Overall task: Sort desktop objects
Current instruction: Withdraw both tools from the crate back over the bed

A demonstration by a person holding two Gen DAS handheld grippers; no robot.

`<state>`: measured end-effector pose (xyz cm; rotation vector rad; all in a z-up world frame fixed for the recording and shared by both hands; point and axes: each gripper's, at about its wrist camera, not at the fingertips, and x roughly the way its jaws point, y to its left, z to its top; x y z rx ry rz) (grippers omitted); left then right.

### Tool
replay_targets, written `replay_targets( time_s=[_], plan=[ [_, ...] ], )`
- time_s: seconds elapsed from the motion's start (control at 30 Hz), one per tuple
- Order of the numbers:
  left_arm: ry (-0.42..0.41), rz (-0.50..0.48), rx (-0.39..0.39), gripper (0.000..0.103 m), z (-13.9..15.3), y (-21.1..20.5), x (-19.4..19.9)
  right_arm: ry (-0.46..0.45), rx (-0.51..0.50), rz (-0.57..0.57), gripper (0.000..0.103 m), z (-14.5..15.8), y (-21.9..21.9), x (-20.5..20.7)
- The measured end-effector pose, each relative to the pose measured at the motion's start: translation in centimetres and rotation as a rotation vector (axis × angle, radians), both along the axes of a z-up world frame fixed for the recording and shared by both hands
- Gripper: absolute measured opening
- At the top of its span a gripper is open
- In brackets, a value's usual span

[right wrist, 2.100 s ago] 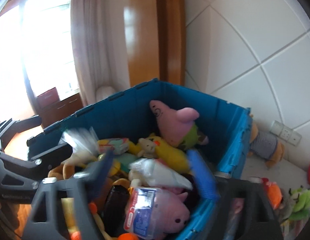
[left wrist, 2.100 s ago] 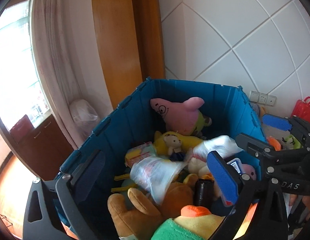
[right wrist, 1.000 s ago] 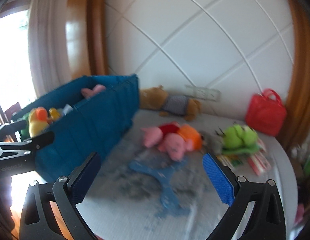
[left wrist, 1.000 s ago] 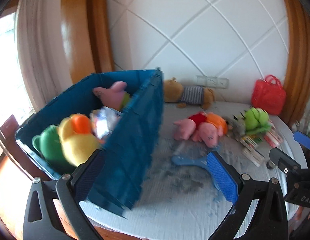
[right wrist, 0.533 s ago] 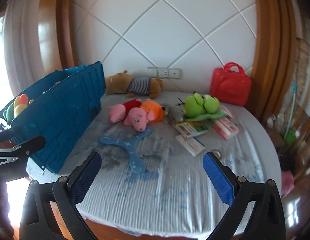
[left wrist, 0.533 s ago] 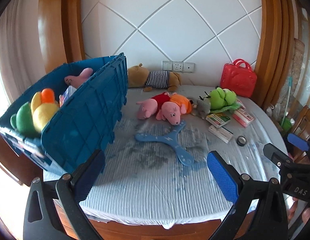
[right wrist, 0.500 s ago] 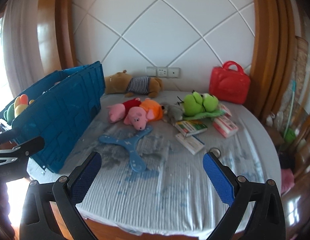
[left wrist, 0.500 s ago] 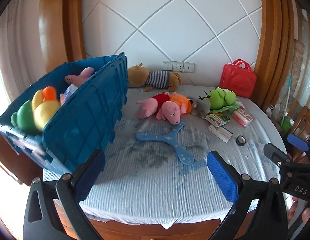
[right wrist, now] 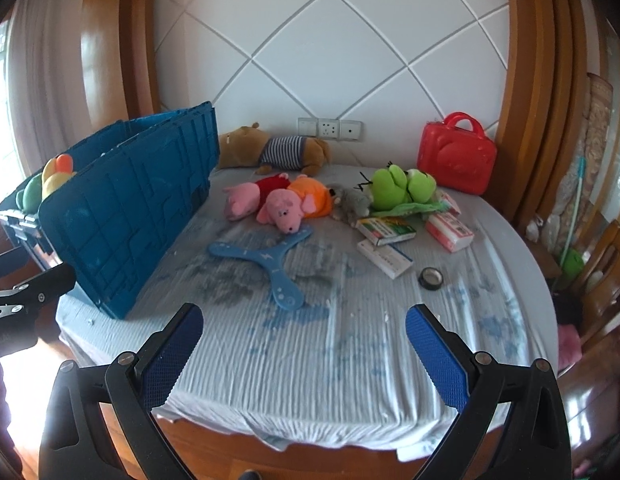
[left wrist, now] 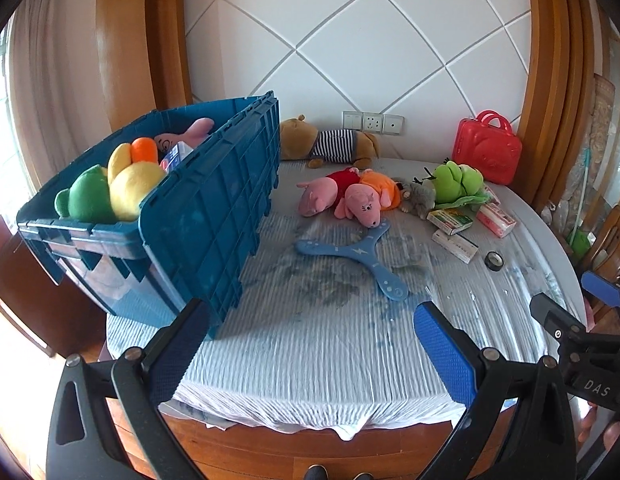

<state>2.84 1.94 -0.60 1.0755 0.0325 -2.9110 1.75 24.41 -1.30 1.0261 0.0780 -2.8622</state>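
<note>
Hovering above the near edge of the surface (right wrist: 310, 360), the left claw (left wrist: 310, 344) and the right claw (right wrist: 304, 344) are both gaping wide and carrying nothing. Likely next item: blue three-armed boomerang (right wrist: 266, 258), lying flat mid-surface, just in front of the pink pig plushes (right wrist: 286, 202). Being thin and rigid, it is calling for a low approach across one arm, pinching at the edge. Blue crate (left wrist: 198, 208), standing at the left, is already holding plush toys. Boxes (right wrist: 385, 230) and a tape roll (right wrist: 431, 278) are waiting nearby.
</note>
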Motion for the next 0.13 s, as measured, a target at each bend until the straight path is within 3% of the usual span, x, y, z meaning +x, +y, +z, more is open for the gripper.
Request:
replay_targets(
  time_s=[0.13],
  plan=[
    [0.006, -0.003, 0.005, 0.103, 0.03, -0.21, 0.26, -0.002, 0.005, 0.001, 0.103, -0.05, -0.28, 0.15]
  ],
)
